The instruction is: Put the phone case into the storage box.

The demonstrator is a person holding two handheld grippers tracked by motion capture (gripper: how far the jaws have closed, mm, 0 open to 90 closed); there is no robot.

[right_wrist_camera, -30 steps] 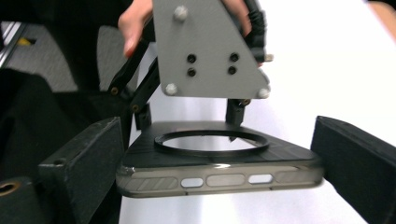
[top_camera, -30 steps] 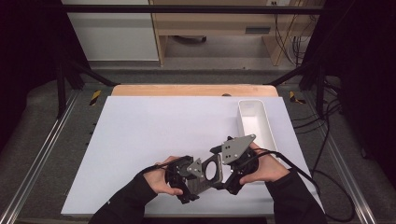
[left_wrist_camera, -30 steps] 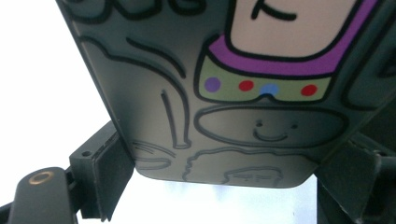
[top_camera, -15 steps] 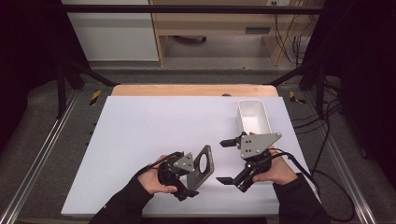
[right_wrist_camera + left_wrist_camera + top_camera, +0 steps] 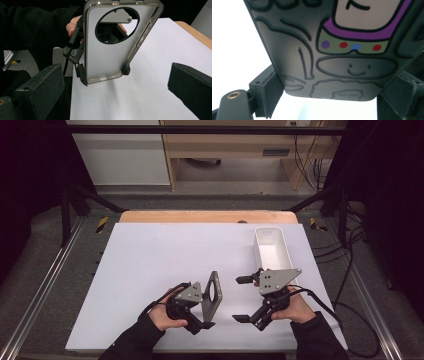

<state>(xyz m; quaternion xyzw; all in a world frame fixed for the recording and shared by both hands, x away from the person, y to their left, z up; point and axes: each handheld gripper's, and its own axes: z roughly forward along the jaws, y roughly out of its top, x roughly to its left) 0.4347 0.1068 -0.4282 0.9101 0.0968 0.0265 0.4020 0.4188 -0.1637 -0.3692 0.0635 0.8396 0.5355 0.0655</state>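
A grey phone case [image 5: 214, 295] with a round camera hole stands on edge above the white table sheet [image 5: 150, 260], held by its short end. My left gripper [image 5: 202, 312] is shut on it. In the left gripper view the case [image 5: 332, 50] shows a cartoon print with purple and green bands, clamped between the two pads [image 5: 270, 92]. My right gripper [image 5: 239, 299] hovers just right of the case, open and holding nothing. In the right gripper view the case [image 5: 110, 50] stands ahead of the open right gripper [image 5: 116, 95], with the left gripper [image 5: 103, 73] gripping its lower edge.
A long white bin [image 5: 272, 250] lies at the right side of the sheet, just beyond my right gripper. A wooden table edge [image 5: 205, 216] runs along the back. Metal rails [image 5: 45, 285] flank the table.
The two grippers were pressed together a second ago. My right gripper has drawn away to the right and stands open, while the left keeps the case and has turned it more upright.
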